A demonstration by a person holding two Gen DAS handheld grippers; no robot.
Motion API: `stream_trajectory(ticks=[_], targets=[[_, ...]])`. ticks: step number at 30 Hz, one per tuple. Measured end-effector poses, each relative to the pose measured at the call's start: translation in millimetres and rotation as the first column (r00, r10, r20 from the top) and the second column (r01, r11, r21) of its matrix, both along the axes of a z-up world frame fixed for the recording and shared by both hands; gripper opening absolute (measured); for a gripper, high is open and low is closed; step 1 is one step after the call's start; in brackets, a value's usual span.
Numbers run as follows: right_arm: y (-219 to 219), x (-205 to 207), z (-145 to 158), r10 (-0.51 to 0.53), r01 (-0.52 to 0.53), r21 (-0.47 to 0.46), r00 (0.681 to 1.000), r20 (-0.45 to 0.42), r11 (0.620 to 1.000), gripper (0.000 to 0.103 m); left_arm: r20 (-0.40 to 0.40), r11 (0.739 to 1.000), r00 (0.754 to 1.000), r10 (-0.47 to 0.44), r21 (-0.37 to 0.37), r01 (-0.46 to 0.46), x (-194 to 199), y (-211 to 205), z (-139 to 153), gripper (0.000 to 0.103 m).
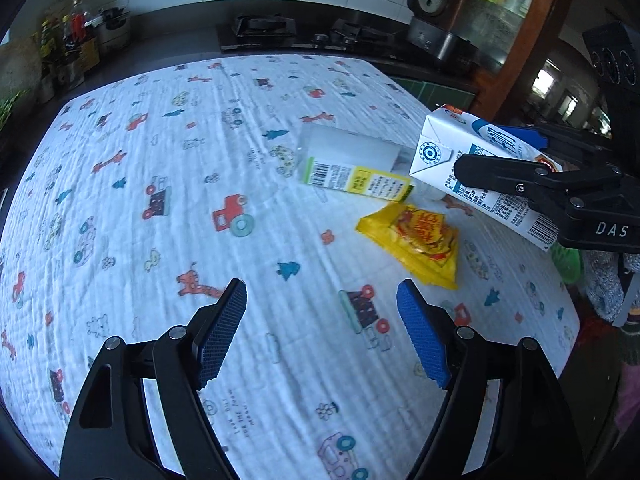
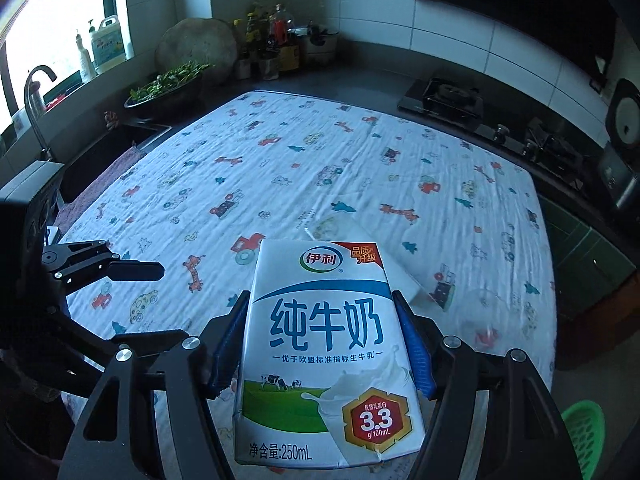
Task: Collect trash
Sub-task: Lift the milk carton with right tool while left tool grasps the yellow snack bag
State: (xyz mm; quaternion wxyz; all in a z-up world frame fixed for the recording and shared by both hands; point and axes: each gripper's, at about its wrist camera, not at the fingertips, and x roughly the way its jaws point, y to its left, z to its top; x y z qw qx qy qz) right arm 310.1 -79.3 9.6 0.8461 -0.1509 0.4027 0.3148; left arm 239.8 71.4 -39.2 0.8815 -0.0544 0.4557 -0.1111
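My right gripper (image 2: 324, 344) is shut on a white and blue milk carton (image 2: 324, 360) and holds it above the patterned cloth. The carton (image 1: 472, 160) and that gripper (image 1: 520, 160) also show at the right of the left wrist view. My left gripper (image 1: 322, 320) is open and empty above the cloth. A yellow snack wrapper (image 1: 416, 240) lies just ahead of it to the right. A white and green box (image 1: 352, 160) lies behind the wrapper. The left gripper (image 2: 120, 270) also shows at the left of the right wrist view.
The table is covered by a white cloth (image 1: 160, 200) with car and giraffe prints. A green basket (image 2: 584, 428) sits low past the table's right edge. A stove (image 1: 280, 28), rice cooker (image 1: 432, 12), sink (image 2: 100, 152) and bottles (image 2: 272, 40) line the counter behind.
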Motion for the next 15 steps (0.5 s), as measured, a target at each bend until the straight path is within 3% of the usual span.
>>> stream_trajectory(ticks=[5,15], targets=[[-43.9,-11.7,6.6,-0.089,0.089,0.015,0.996,0.025,0.996,0.065,0.021,0.995,0.995,-0.093,0.026,0.092,12.3,-32.5,6.2,0.085],[-112.7,-32.2,5.3,-0.216,0.215,0.043,0.976,0.024,0.976,0.065,-0.021,0.96,0.968,-0.251,0.127,0.251,51.8,-85.2,-3.5,0.088]])
